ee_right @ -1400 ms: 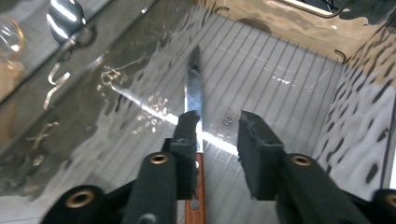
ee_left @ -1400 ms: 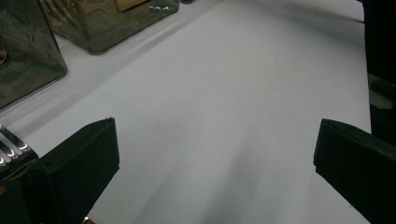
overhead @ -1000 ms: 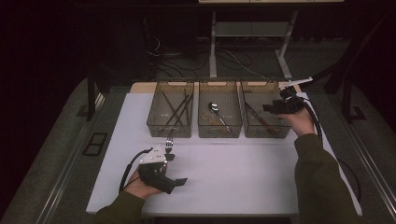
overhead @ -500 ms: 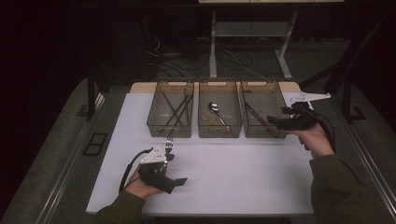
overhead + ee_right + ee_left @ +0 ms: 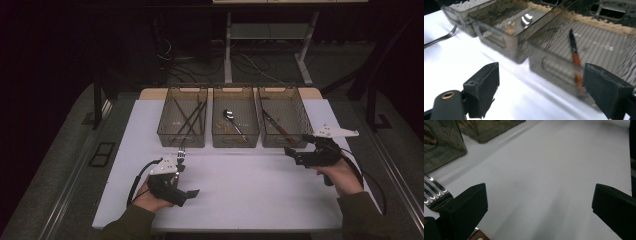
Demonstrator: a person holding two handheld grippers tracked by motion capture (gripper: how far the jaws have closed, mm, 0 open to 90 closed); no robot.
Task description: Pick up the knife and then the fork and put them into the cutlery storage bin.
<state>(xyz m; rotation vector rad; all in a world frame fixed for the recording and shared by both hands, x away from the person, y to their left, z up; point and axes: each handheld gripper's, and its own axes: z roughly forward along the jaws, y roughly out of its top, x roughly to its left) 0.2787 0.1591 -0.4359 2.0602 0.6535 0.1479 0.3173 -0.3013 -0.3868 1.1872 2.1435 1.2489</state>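
Observation:
A silver fork point(image 5: 181, 152) lies on the white table just in front of the left bin, its tines point(image 5: 434, 195) right beside my left gripper's left jaw. My left gripper point(image 5: 187, 190) rests low on the table near the front, open point(image 5: 539, 190) with only bare table between its jaws. My right gripper point(image 5: 296, 150) hovers in front of the right bin point(image 5: 300, 141); its jaws point(image 5: 541, 66) have just been opening and hold nothing. A knife with an orange handle point(image 5: 575, 57) lies inside that bin point(image 5: 275, 126).
Three clear bins stand in a row at the back of the table. The left bin point(image 5: 165, 135) holds several dark utensils, and the middle bin point(image 5: 235, 142) holds a spoon point(image 5: 230, 116). White table point(image 5: 250, 190) stretches between the two hands.
The right gripper has come back from above the right bin toward the person, down to the table in front of it, with its jaws spreading. The left hand has stayed put.

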